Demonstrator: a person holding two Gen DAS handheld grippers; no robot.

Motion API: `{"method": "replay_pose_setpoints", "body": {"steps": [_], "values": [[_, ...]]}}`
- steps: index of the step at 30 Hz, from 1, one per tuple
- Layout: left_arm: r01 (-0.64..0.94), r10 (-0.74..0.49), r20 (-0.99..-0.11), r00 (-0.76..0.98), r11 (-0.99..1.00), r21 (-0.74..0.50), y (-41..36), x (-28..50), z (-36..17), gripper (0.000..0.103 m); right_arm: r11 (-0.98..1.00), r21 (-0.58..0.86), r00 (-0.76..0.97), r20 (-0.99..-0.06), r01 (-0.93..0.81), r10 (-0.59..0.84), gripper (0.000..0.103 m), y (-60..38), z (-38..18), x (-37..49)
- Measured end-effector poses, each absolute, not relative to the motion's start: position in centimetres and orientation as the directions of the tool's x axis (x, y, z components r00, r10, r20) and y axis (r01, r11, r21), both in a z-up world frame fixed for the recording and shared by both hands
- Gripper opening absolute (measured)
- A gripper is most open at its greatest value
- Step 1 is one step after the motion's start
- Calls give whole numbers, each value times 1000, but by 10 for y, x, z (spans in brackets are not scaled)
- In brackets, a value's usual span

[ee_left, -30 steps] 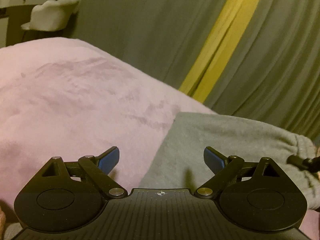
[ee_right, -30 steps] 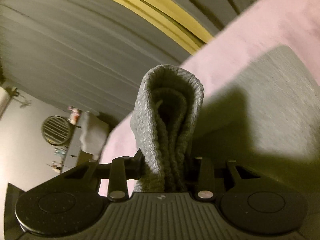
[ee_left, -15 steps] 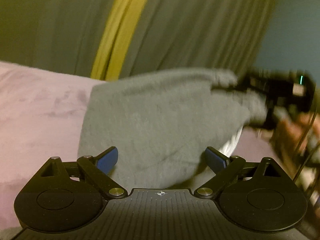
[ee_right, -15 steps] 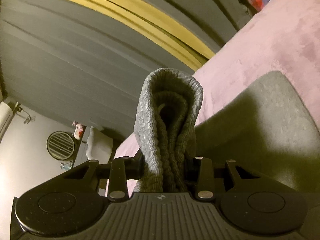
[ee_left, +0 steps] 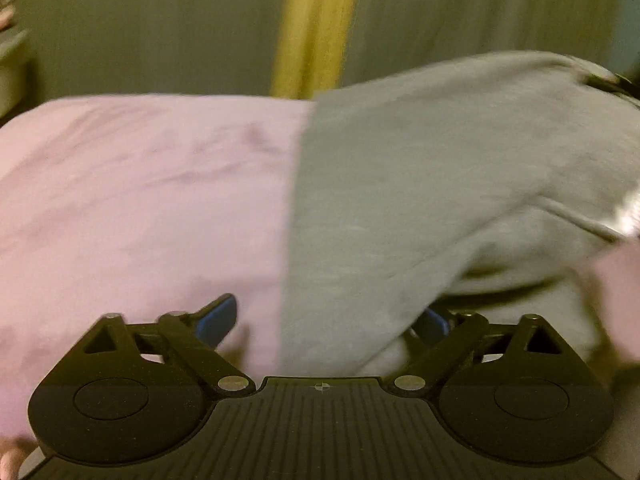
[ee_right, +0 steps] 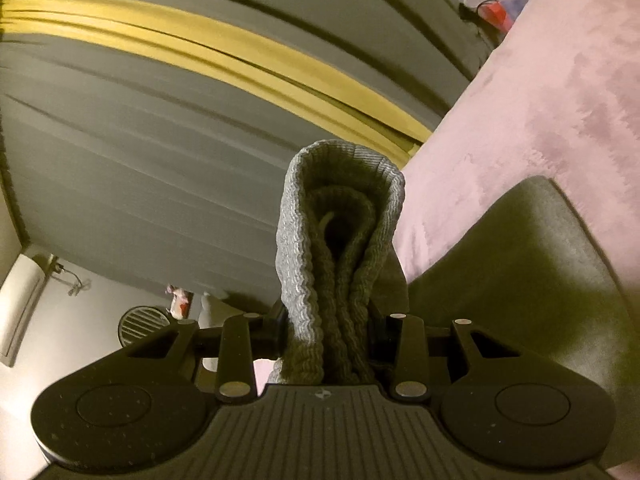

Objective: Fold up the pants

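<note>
While our right gripper (ee_right: 328,336) stays clenched on the ribbed cuff (ee_right: 340,240), our left gripper (ee_left: 324,320), jaws just narrowing yet released, now straddles the pants (ee_left: 440,184) on the pink blanket (ee_left: 140,200), ready to pinch.

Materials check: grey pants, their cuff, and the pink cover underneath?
Grey pants: soft matte knit, likely cotton fleece; faint heathered surface.
Ribbed cuff: stretchy rib knit; raised vertical ridges.
Pink cover: plush, velvety fabric, probably microfibre; brushed nap leaves darker streaks.

No readable txt, labels or nos.
</note>
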State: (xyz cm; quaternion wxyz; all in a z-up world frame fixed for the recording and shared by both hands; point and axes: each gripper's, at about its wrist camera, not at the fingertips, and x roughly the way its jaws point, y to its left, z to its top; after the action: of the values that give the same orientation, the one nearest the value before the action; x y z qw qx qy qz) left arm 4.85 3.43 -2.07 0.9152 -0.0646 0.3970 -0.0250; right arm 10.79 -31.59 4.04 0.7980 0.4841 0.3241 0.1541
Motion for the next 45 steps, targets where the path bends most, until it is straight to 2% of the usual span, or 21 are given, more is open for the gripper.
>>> {"method": "replay_pose_setpoints", "body": {"steps": [2,4,6,8,9,10,12,14,16,17,20,23,27,29,30,31,33,34,37,42,45], "values": [[-82,-58,-740,670,985,-151,46,51,-23,78,482,873,743,-371,75,556,36,-318,38,105],[-99,-102,-734,671,969,-226,58,51,-25,55,497,863,740,-391,89,547,36,-318,33,102],[-78,-147,-697,702,957,-280,64,47,-20,51,525,844,734,-424,108,530,36,-318,27,99],[-27,-214,-622,753,935,-354,73,38,-12,52,536,834,734,-443,128,514,36,-322,19,94],[-18,-226,-594,772,927,-376,76,35,-10,57,541,829,737,-455,143,501,36,-325,14,92],[-14,-228,-571,789,921,-389,79,33,-8,70,550,820,736,-468,156,489,36,-328,9,90],[-46,-191,-554,810,922,-385,85,31,-6,81,584,788,717,-521,196,463,37,-334,-7,88],[-73,-166,-533,830,914,-399,92,29,-4,84,643,724,674,-606,249,422,41,-336,-24,89],[-98,-129,-497,858,909,-405,99,26,4,88,707,637,626,-695,309,353,56,-337,-39,88],[-136,-75,-486,871,913,-385,103,24,9,90,721,605,610,-724,337,322,57,-339,-44,85],[-172,-11,-499,867,933,-318,104,28,23,92,680,650,644,-687,338,336,66,-348,-44,72],[-115,-75,-502,862,934,-337,90,34,27,94,740,588,692,-682,326,237,66,-348,-25,63],[-18,-163,-553,817,952,-306,53,53,15,95,855,471,760,-631,218,154,65,-326,11,63],[30,-170,-597,784,971,-236,32,61,2,94,876,448,780,-607,177,153,46,-319,19,68],[53,-165,-634,756,980,-192,22,64,-7,93,881,446,783,-599,154,166,42,-315,21,69],[64,-138,-675,725,989,-134,12,62,-16,87,882,452,780,-597,133,189,37,-314,22,69],[49,-17,-767,642,999,19,-1,69,-40,82,886,449,746,-629,120,218,37,-312,10,82],[17,13,-793,609,999,29,0,76,-46,79,888,444,720,-654,118,231,38,-311,1,86],[-69,11,-796,606,997,-39,18,83,-48,71,917,386,704,-679,102,208,37,-307,-23,90],[-156,29,-777,629,984,-90,35,81,-44,69,903,425,750,-617,64,237,39,-310,-8,75],[-124,-23,-711,703,980,-154,37,78,-32,70,881,468,763,-594,69,256,40,-314,-4,64]]}}
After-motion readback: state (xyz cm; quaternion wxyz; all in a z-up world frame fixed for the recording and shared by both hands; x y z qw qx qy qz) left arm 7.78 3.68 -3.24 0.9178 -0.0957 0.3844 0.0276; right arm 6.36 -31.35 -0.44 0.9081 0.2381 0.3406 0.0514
